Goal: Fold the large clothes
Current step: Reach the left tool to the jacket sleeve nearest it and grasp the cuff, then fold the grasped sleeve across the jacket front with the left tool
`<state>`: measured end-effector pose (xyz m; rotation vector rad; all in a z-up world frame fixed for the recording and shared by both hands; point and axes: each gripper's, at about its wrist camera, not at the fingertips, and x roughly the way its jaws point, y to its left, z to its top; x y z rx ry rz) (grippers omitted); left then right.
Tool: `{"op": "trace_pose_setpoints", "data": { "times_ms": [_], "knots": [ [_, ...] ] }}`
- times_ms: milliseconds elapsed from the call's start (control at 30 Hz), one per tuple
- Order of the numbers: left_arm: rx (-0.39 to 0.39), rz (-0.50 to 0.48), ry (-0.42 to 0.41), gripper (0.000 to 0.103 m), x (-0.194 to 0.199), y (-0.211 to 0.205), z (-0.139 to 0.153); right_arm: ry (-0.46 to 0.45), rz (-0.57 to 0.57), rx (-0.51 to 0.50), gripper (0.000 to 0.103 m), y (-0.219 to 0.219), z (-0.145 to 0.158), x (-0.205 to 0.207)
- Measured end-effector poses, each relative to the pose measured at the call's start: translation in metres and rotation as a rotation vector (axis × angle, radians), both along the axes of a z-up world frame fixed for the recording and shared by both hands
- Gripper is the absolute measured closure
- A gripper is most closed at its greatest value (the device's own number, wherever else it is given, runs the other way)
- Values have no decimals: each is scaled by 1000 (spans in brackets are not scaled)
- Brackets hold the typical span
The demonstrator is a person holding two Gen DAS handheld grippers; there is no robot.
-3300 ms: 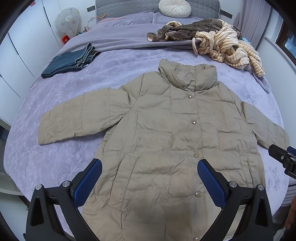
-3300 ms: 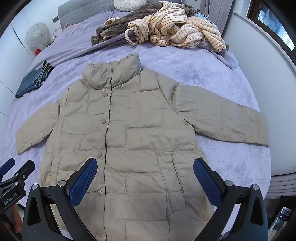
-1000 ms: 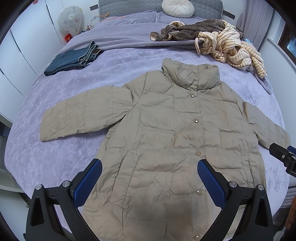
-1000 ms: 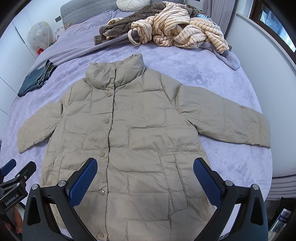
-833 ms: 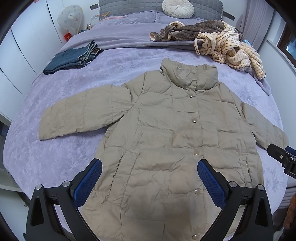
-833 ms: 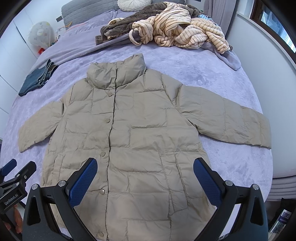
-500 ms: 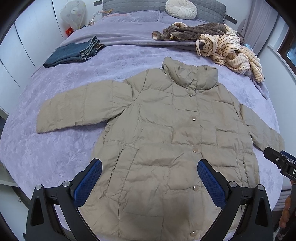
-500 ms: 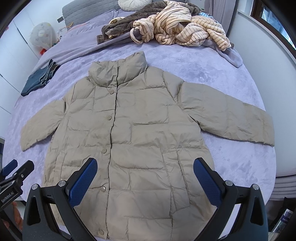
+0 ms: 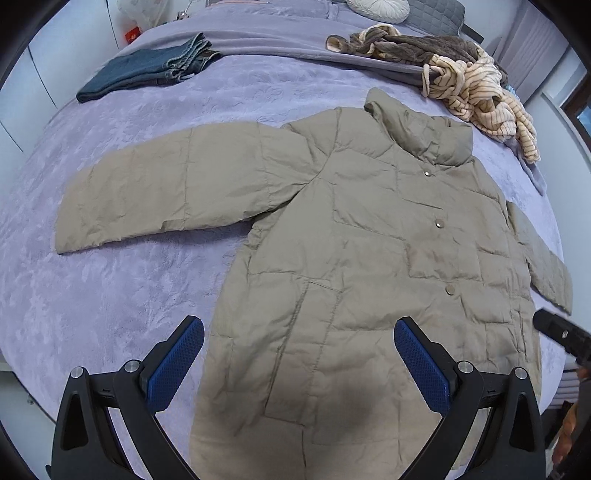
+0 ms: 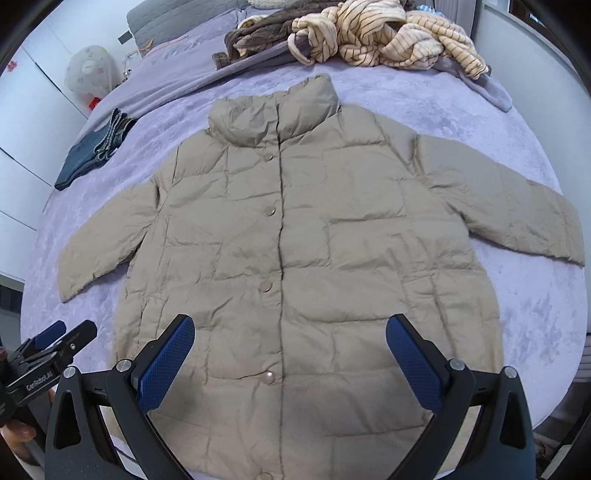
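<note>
A large khaki puffer coat point(image 9: 354, 258) lies flat on the purple bed, front up, snaps closed, both sleeves spread out; it also shows in the right wrist view point(image 10: 295, 240). My left gripper point(image 9: 299, 362) is open and empty, hovering above the coat's lower left part. My right gripper point(image 10: 291, 358) is open and empty above the coat's lower middle. The left sleeve point(image 9: 155, 192) stretches out to the left, the right sleeve point(image 10: 506, 210) to the right.
Folded blue jeans point(image 9: 147, 68) lie at the far left of the bed. A heap of striped and brown clothes point(image 10: 354, 33) lies near the pillows. A wall point(image 10: 546, 62) borders the bed's right side. Bare purple cover point(image 9: 103, 295) lies left of the coat.
Both grippers have moved forward and lower toward the coat, which now looks larger. The left one has shifted left toward the left sleeve. Both stay open; the coat has not moved.
</note>
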<state>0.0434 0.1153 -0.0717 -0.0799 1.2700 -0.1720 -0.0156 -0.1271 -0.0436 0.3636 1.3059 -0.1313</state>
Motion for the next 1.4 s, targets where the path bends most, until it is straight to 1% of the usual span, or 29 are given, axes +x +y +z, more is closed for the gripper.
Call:
{"op": "trace_pose_setpoints", "data": {
  "times_ms": [67, 100, 167, 267, 333, 367, 400, 500, 600, 700, 733, 767, 800, 833, 867, 900, 933, 1000, 1067, 1100, 1133, 1200, 1300, 1333, 1400],
  "knots": [
    [-75, 39, 15, 0, 13, 28, -14, 37, 19, -16, 0, 19, -12, 4],
    [-117, 61, 18, 0, 18, 41, -21, 36, 26, -32, 0, 28, -17, 7],
    [-224, 116, 12, 0, 32, 70, -35, 27, 39, -23, 0, 46, -26, 13],
    [-376, 225, 18, 0, 53, 112, -64, 22, 47, 4, 0, 67, -41, 24],
    [-467, 306, 37, 0, 66, 136, -86, 30, 54, 9, 0, 77, -51, 32],
    [-508, 340, 40, 0, 72, 147, -97, 31, 59, 14, 0, 81, -55, 36],
    [-532, 370, 41, 0, 77, 156, -107, 31, 66, 17, 0, 86, -61, 41],
    [-562, 451, 44, 0, 96, 177, -131, 19, 80, 24, 0, 97, -72, 53],
    [-568, 498, -5, 0, 115, 197, -138, 9, 90, 25, 0, 104, -82, 67],
    [-495, 541, -75, 0, 137, 218, -135, -18, 98, 38, 0, 110, -85, 82],
    [-474, 558, -87, 2, 144, 225, -134, -28, 103, 45, 0, 112, -85, 88],
    [-448, 576, -94, 8, 151, 231, -135, -38, 107, 53, 0, 115, -85, 94],
    [-420, 589, -93, 32, 157, 235, -136, -46, 111, 60, 0, 117, -85, 99],
    [-399, 582, -85, 61, 164, 238, -140, -55, 114, 69, 0, 120, -86, 105],
    [-406, 565, -82, 73, 169, 241, -142, -66, 116, 76, 0, 123, -86, 111],
    [-429, 553, -87, 90, 172, 246, -142, -76, 117, 83, 0, 126, -86, 117],
    [-423, 552, -96, 91, 172, 249, -137, -87, 115, 91, 0, 128, -86, 122],
    [-356, 523, -149, 91, 166, 251, -119, -116, 94, 119, 1, 130, -87, 134],
    [-289, 472, -209, 91, 161, 247, -97, -137, 60, 183, 26, 130, -92, 147],
    [-256, 448, -234, 91, 159, 242, -85, -127, 47, 214, 66, 129, -98, 154],
    [-233, 424, -260, 91, 153, 241, -75, -113, 29, 247, 93, 129, -105, 162],
    [-210, 373, -310, 91, 148, 236, -53, -112, 6, 312, 94, 131, -117, 175],
    [-195, 290, -388, 91, 143, 218, -20, -139, 33, 372, 94, 142, -132, 192],
    [-194, 267, -407, 91, 142, 211, -10, -137, 43, 398, 94, 146, -138, 197],
    [-210, 225, -436, 91, 140, 195, 7, -104, 55, 450, 94, 156, -158, 205]
  ]
}}
